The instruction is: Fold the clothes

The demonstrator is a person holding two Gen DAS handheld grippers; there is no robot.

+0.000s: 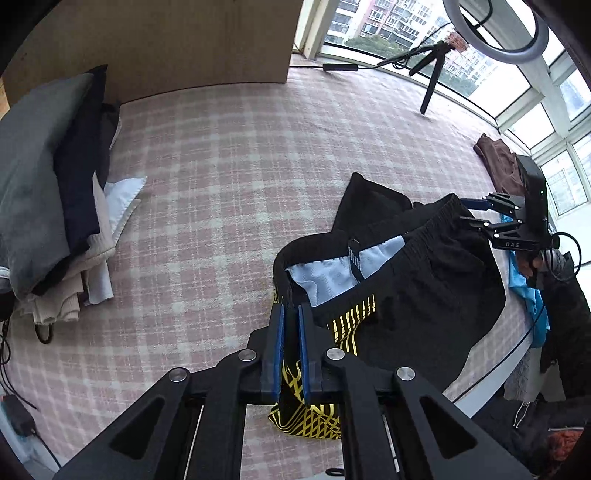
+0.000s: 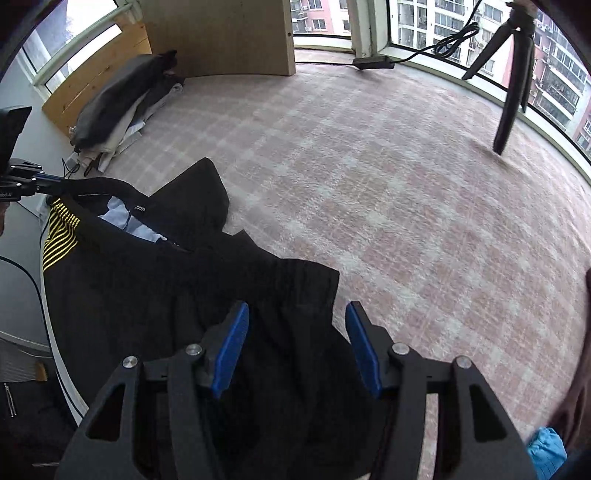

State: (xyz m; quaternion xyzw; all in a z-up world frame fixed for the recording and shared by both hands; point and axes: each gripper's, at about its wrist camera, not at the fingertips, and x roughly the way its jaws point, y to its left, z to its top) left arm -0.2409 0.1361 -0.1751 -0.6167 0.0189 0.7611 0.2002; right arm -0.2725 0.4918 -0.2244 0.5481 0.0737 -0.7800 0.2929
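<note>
Black shorts [image 1: 424, 295] with yellow stripes and a white lining hang over the near edge of the pink plaid surface [image 1: 240, 166]. My left gripper [image 1: 291, 308] is shut on the left end of the elastic waistband. In the right wrist view it shows at the far left [image 2: 62, 181], still holding that end. My right gripper [image 2: 297, 308] stands open over the other end of the shorts [image 2: 147, 295]. The waistband lies between its blue pads [image 2: 232, 343], which are well apart from the cloth. From the left wrist view, the right gripper [image 1: 467, 211] is at the waistband's right end.
A pile of folded clothes [image 1: 48, 206] lies at the left by a wooden board [image 1: 166, 44]. A black tripod [image 1: 432, 74] and ring light [image 1: 491, 29] stand by the windows. A brown garment [image 1: 498, 162] and a blue one [image 1: 532, 299] lie at the right.
</note>
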